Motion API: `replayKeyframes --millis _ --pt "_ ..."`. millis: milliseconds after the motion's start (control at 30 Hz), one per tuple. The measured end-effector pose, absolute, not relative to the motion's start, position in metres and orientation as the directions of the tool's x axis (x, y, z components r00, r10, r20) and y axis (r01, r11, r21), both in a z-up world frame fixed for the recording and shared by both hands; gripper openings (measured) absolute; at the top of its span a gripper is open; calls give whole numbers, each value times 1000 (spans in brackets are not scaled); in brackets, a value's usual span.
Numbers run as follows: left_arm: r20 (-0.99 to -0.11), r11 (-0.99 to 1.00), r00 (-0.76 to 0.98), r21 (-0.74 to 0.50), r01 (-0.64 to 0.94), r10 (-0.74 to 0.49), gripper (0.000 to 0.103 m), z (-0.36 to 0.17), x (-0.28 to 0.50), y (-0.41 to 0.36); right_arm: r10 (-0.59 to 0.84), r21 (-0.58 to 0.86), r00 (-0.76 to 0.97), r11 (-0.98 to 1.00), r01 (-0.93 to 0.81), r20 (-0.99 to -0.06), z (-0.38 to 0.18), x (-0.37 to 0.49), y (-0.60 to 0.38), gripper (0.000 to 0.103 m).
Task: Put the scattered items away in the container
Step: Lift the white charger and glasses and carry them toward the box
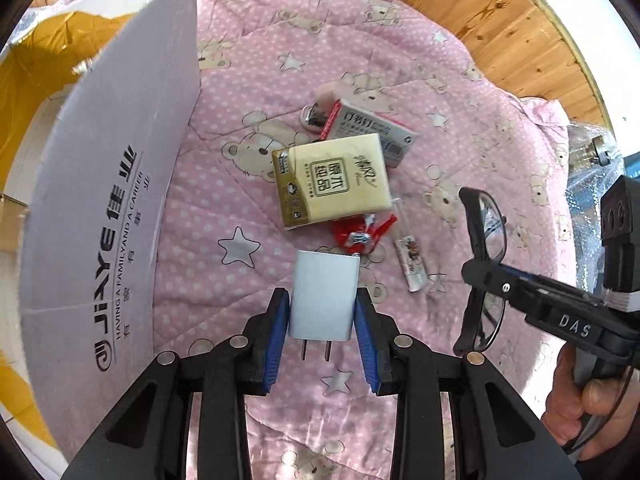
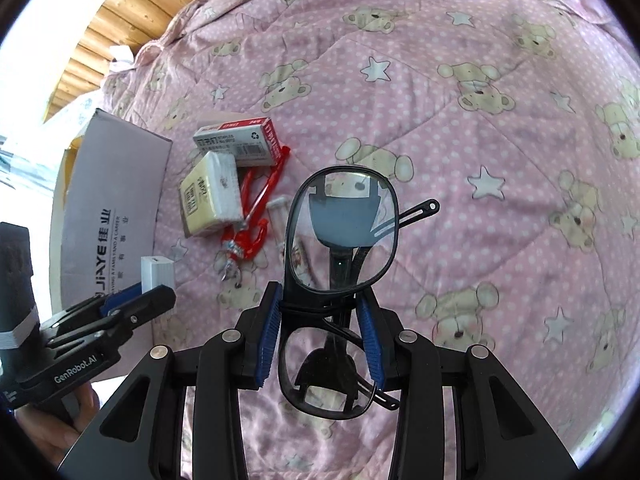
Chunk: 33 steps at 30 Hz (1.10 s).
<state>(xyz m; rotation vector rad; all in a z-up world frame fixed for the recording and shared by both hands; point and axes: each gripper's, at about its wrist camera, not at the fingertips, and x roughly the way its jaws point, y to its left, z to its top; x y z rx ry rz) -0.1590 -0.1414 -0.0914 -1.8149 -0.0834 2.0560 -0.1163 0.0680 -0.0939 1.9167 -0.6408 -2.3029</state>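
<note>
gripping a white charger plug (image 1: 323, 296), the left gripper (image 1: 322, 316) has its blue-padded fingers (image 1: 277, 336) closed partway onto the plug's two sides, prongs pointing back toward the camera. plug is lifted off the pink bear-print quilt (image 1: 400, 60), just right of the grey cardboard box flap (image 1: 120, 200) printed "jiaye"; the box's yellow interior (image 1: 24, 80) shows behind the flap at far left.

right gripper (image 2: 322, 328) is clamped on black-framed glasses (image 2: 340, 236), pads pinching the bridge area, one lens above the fingers, the other below between them. temples folded, one arm tip sticking out to the right. glasses are held above the quilt, well right of the box.

remaining clutter sits together on the quilt near the box: yellow tissue pack (image 1: 332, 180), staples box (image 1: 372, 128) touching its far edge, red-wrapped candy (image 1: 360, 232) against its near edge, a small clear tube (image 1: 408, 256) beside that, a pink item (image 1: 330, 94) and something silvery (image 1: 314, 116) behind the staples box, too small to tell. right-wrist view also shows a red plastic clip thing (image 2: 260, 204) beside the tissue pack.

a hand (image 1: 600, 400) holds the right gripper's handle.
</note>
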Motion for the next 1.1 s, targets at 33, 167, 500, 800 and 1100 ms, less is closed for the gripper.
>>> replayKeyframes --millis 33,167,500,800,1100 --pt "-939 -918 -84 -302 -255 333 34 -87 -156 -145 -319 363 -219 -910 -201 -922 -92 -114 67 39" --pt "-934 -914 -100 -305 -268 342 34 -75 -151 -149 -322 369 -237 -909 -195 -917 -80 -107 61 39" --pt "-923 -904 -146 -302 -302 357 34 -46 -135 -155 -352 407 -268 -894 -189 -897 -62 -89 45 39" --pt "-910 -903 -197 -296 -311 366 34 -19 -118 -168 -380 438 -292 -883 -167 -878 -46 -72 26 39" --pt "-889 -900 -240 -312 -305 389 34 1 -102 -182 -387 438 -300 -890 -124 -872 -29 -64 6 39"
